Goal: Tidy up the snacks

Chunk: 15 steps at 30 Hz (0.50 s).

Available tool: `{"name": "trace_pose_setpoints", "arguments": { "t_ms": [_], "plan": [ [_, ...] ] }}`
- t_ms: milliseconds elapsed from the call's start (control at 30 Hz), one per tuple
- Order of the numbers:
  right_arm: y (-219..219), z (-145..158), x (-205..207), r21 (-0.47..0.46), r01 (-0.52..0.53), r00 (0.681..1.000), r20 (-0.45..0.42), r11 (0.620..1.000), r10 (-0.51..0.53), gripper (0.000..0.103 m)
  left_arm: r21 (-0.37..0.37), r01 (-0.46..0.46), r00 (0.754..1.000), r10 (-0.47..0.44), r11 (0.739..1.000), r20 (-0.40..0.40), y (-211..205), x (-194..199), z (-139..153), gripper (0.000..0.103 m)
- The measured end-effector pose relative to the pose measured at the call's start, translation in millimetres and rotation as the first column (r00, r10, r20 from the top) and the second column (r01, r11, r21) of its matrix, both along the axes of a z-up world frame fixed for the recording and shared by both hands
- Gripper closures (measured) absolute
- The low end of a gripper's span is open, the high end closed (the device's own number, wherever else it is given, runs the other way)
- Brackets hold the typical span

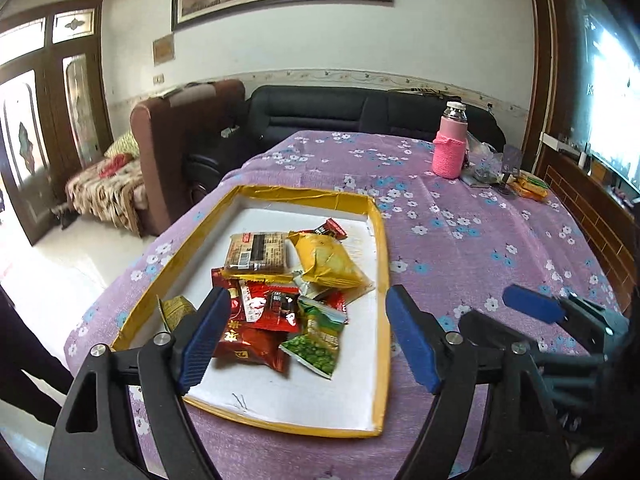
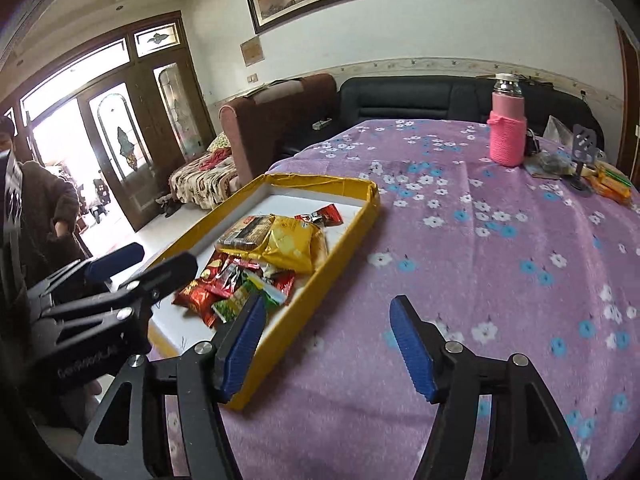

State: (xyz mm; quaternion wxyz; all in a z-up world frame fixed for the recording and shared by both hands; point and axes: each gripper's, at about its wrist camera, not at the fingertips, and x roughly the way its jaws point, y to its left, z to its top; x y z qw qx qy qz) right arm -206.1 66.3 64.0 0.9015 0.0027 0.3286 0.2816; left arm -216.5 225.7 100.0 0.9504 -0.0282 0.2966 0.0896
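Left claw: the left claw [image 1: 308,336] is open wide and holds nothing. It hangs over the near end of the tray [image 1: 382,264], above the snacks.
Right claw: the right claw [image 2: 328,344] is open too, and empty. It is over the bare cloth [image 2: 500,272], just beside the tray.
Snacks: the snacks [image 1: 288,280] all lie in 1 pile in the middle of the tray. None can be seen out on the cloth near the tray.
Risk, pile: the bags lie on top of each other. If a claw shuts on 1 bag, I think it may catch the edge of another and drag it out.
Risk, slip: the bags are shiny and smooth. A pinch on a thin corner may slide off.
Risk, crush: the yellow bag [image 1: 328,264] looks puffy. A hard squeeze may break what is inside.
Risk, tray: the tray wall is low and looks like card. A bump from a claw may push the tray along the cloth.
Risk, bottle: the bottle [image 1: 450,144] stands tall at the far end, well apart, so it looks safe.
Shapes: the tray is a flat box, yellow at the rim and white inside. The brown pack [image 1: 256,256] is a flat block. The green bag [image 1: 316,344] and red bag [image 1: 250,344] are thin and crinkly.
Textures: the cloth is soft, purple, with small flowers. The bottle wears a pink knit cover. The claw pads are blue and ribbed.
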Motion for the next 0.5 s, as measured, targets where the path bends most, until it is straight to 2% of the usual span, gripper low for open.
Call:
{"name": "trace_pose_setpoints", "arguments": {
  "t_ms": [133, 500],
  "plan": [
    [-14, 0, -13, 0.009, 0.012, 1.0, 0.021, 1.0, -0.012, 0.036, 0.028, -0.002, 1.0, 0.002, 1.0, 0.01, -11, -6, 6, 0.02],
    [-31, 7, -30, 0.022, 0.032, 0.999, 0.039, 0.999, -0.032, 0.035, 0.049, -0.004, 1.0, 0.002, 0.999, 0.029, -22, -18, 14, 0.02]
  ]
}}
